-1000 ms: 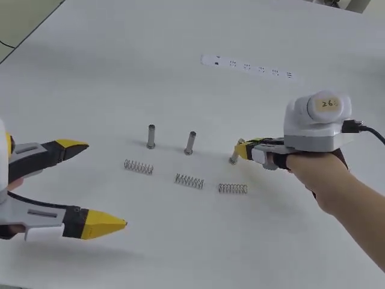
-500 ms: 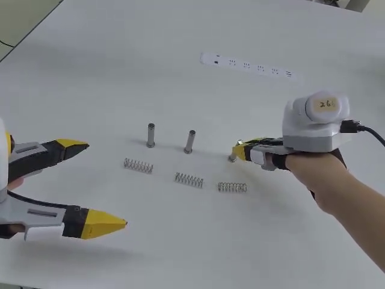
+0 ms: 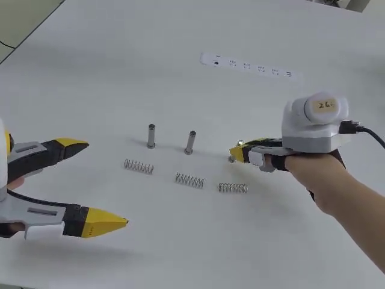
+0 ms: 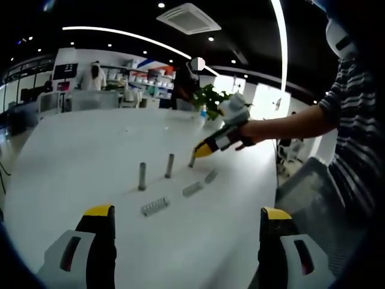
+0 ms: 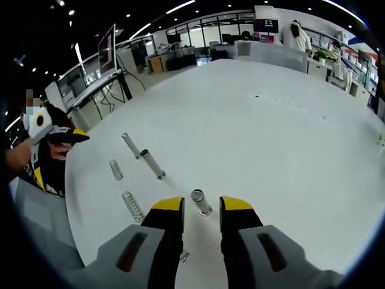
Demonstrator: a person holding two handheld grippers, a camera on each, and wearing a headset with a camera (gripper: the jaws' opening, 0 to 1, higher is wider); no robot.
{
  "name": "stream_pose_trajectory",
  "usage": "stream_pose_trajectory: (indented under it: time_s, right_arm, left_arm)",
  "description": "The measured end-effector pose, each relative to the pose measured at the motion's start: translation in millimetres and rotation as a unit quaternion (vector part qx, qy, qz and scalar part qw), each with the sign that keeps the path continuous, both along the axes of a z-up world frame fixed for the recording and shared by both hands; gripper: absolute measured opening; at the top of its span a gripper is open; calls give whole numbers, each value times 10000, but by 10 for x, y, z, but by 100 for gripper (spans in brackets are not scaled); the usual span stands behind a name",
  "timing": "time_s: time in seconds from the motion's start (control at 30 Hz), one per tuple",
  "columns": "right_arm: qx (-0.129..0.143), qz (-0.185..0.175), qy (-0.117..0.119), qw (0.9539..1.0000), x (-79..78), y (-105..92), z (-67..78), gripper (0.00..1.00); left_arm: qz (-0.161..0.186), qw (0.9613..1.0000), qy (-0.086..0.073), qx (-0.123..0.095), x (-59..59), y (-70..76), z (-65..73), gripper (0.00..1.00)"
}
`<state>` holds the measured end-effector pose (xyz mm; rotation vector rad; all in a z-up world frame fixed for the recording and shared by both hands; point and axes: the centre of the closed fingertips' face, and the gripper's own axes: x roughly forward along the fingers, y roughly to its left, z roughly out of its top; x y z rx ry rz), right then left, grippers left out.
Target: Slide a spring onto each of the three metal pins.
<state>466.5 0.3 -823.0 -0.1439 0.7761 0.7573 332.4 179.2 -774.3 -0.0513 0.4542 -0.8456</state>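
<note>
Spring-on-pin assembly, opening stage. No spring is on a pin yet: the left pin [image 3: 151, 136] and middle pin [image 3: 190, 142] stand bare on the table [image 3: 180, 253], and the left spring [image 3: 139, 167], middle spring [image 3: 189, 180] and right spring [image 3: 233, 188] lie flat in a row, each at about 6 o'clock of its pin and apart from it.

The right gripper [image 3: 234, 154] comes in from 3 o'clock, held low and roughly level with its tips pointing to 9 o'clock. The right hand [image 3: 313, 171] wraps its handle, and the forearm trails off toward 4 o'clock. In the right gripper view the jaws stand a little apart with the right pin [image 5: 198, 201] upright between their tips – a gap shows on either side, so nothing is gripped.

The left gripper [image 3: 107, 183] hangs at 8 o'clock of the row, well apart from it, its jaws spread wide and holding nothing.

The step in hand is probably taking or steadying the right pin. Next, the jaws must close squarely on the shaft without tipping it, and the other gripper must bring a spring in line with the pin's end.

A power strip [image 3: 246, 65] lies at 12 o'clock, well clear of the work.
</note>
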Motion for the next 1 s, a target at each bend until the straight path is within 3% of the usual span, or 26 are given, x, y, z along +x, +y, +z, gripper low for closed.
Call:
stream_pose_trajectory:
  time_s: [0.67,1.0]
  right_arm:
    - [60,-27,32,10000,3,-15,-9,35]
    - [102,95,75,9999,-67,-9,-6,43]
  left_arm:
    - [-29,10000,55,-8,28,-18,16,98]
    - [-46,10000,54,-10,30,-28,37,98]
